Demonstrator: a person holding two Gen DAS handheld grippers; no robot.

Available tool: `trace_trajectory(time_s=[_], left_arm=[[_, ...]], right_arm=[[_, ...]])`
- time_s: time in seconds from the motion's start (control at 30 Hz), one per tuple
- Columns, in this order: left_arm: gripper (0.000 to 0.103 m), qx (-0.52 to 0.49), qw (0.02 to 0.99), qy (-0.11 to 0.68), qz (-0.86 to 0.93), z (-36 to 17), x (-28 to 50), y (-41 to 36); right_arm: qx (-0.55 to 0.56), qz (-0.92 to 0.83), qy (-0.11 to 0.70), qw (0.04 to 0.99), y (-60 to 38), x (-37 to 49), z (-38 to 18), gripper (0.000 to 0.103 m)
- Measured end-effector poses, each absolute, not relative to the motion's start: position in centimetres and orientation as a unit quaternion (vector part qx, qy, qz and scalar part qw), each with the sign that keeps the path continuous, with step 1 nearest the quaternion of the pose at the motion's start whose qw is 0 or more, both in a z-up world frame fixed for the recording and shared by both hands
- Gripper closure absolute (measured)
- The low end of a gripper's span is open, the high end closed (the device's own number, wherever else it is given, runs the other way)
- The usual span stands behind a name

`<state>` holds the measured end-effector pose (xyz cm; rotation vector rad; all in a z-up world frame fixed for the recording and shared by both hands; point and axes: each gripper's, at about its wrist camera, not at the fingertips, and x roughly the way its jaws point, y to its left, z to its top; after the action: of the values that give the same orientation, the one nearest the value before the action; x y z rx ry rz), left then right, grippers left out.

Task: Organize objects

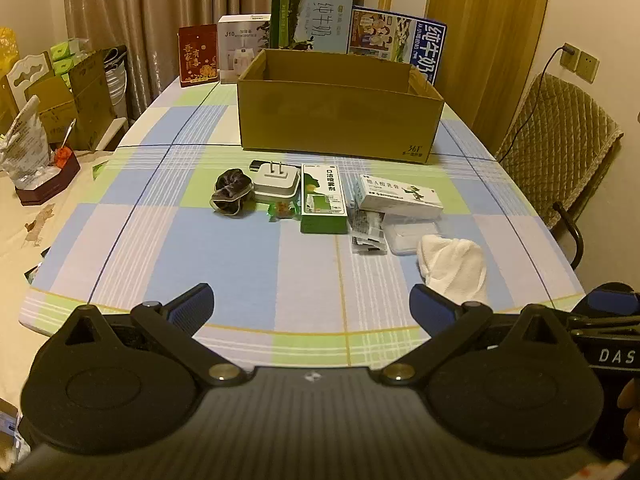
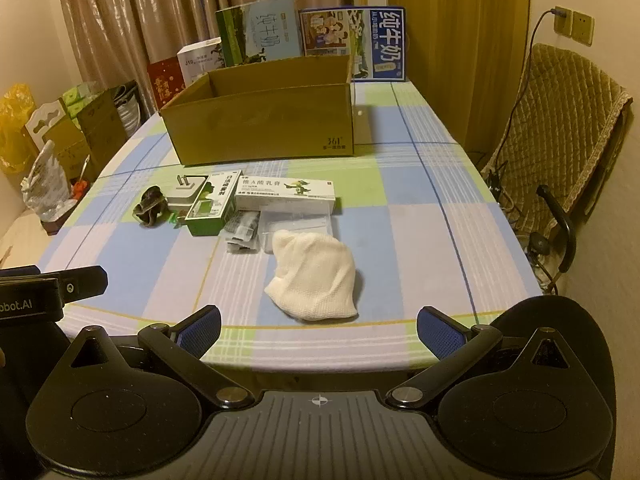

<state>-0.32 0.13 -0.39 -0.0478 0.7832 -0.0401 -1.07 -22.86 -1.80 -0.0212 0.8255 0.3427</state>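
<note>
An open cardboard box (image 1: 340, 116) (image 2: 264, 120) stands mid-table. In front of it lie a dark scrunchie (image 1: 231, 194) (image 2: 149, 205), a white plug adapter (image 1: 276, 182) (image 2: 185, 192), a small green candy wrapper (image 1: 282, 211), a green spray box (image 1: 323, 198) (image 2: 210, 208), a white ointment box (image 1: 400, 196) (image 2: 288, 196), a clear packet (image 1: 368, 232) (image 2: 242, 232), a clear plastic case (image 1: 412, 234) (image 2: 296, 226) and a white cloth (image 1: 454, 264) (image 2: 314, 276). My left gripper (image 1: 312, 304) and right gripper (image 2: 318, 330) hover open and empty over the near table edge.
Milk cartons (image 1: 312, 20) (image 2: 352, 44) and gift boxes (image 1: 198, 56) line the far table edge. A padded chair (image 1: 560, 148) (image 2: 560, 120) stands at the right. Cardboard boxes and bags (image 1: 72, 100) crowd the left side. The checked tablecloth (image 1: 240, 264) covers the table.
</note>
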Motion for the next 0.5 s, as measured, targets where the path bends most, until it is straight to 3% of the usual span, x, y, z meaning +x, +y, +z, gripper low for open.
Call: trace_trajectory(time_s=[0.5], left_arm=[[0.001, -0.027, 0.923, 0.383, -0.02, -0.47, -0.41, 0.0]], right_arm=[[-0.01, 0.166, 0.4, 0.901, -22.86, -1.09, -1.7, 0.002]])
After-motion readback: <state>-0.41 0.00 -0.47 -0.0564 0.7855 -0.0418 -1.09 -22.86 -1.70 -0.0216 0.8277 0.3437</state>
